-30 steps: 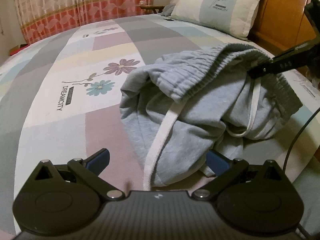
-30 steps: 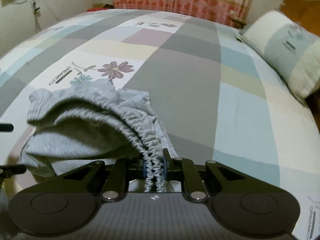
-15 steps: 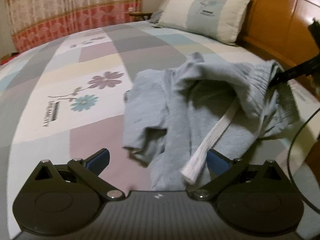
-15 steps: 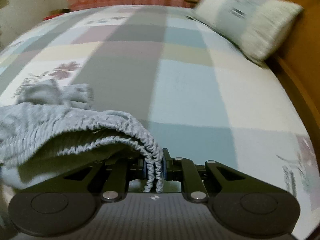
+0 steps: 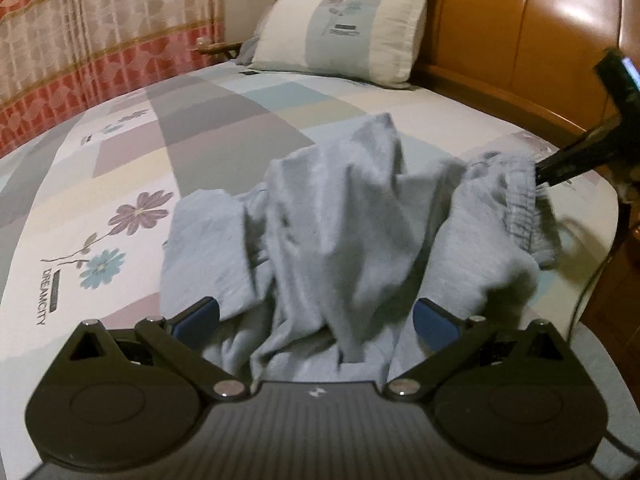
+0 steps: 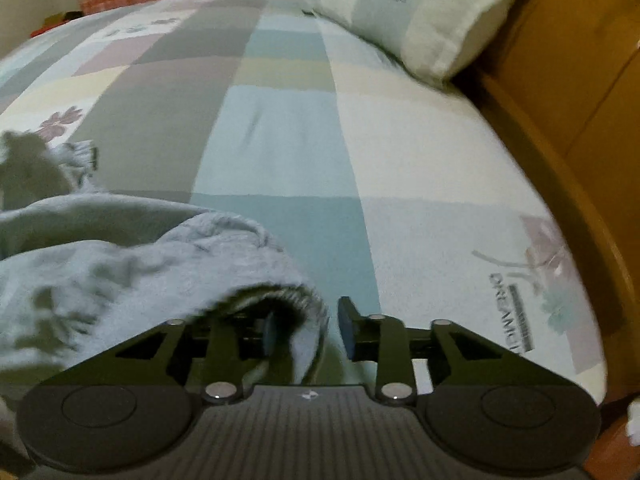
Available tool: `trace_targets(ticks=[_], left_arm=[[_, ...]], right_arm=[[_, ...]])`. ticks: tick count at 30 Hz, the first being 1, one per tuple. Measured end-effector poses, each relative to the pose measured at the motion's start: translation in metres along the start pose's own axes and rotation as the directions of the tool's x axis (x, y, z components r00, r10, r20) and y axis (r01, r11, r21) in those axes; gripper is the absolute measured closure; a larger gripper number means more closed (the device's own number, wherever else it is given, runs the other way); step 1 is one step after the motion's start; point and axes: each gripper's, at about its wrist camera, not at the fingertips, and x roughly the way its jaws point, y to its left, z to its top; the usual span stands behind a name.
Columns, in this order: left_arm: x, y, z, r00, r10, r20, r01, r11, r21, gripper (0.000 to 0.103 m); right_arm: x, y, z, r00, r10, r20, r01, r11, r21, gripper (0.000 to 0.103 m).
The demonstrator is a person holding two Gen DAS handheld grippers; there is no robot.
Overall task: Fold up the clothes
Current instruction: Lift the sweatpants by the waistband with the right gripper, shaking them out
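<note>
Grey sweatpants (image 5: pixel 340 216) lie crumpled on the patchwork bed sheet (image 5: pixel 120 148). My left gripper (image 5: pixel 316 318) is open and hovers over the near part of the pile; cloth shows between its blue pads (image 5: pixel 200 314), which do not press on it. My right gripper (image 6: pixel 306 330) is opening. The gathered elastic waistband (image 6: pixel 308 320) still hangs between its jaws, against the left one and apart from the right pad (image 6: pixel 346 330). In the left wrist view the right gripper (image 5: pixel 560 168) reaches in from the right to the waistband (image 5: pixel 520 200).
A pillow (image 5: pixel 344 32) leans on the wooden headboard (image 5: pixel 520 40) at the back. The bed's wooden side rail (image 6: pixel 560 140) runs along the right. A patterned curtain (image 5: pixel 80 40) hangs behind the bed. A black cable (image 5: pixel 596 276) dangles at the right.
The right gripper's jaws have parted from the waistband they pinched. The pants were dragged toward the headboard side and spread out. Both views have swung toward the pillow.
</note>
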Motion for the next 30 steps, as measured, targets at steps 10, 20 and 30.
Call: trace_targets(ticks=[10,20,30], left_arm=[[-0.018,-0.015,-0.017,0.999,0.036,-0.023,-0.035,0.998,0.042,0.001],[-0.036,-0.02,-0.052,0.995,0.051,-0.082,-0.042,0.994,0.103,0.001],[-0.032,-0.035,-0.06,0.995,0.02,-0.099,-0.006,0.99,0.144,0.001]], right_arm=[[-0.064,0.063,-0.047,0.974,0.213,0.072,-0.189,0.948,-0.255,0.049],[-0.07,0.133,-0.098,0.986,0.147,0.083,-0.075,0.822,-0.564,0.046],[-0.062,0.162,-0.125,0.976,0.133,0.169,0.035,0.677,-0.735,0.032]])
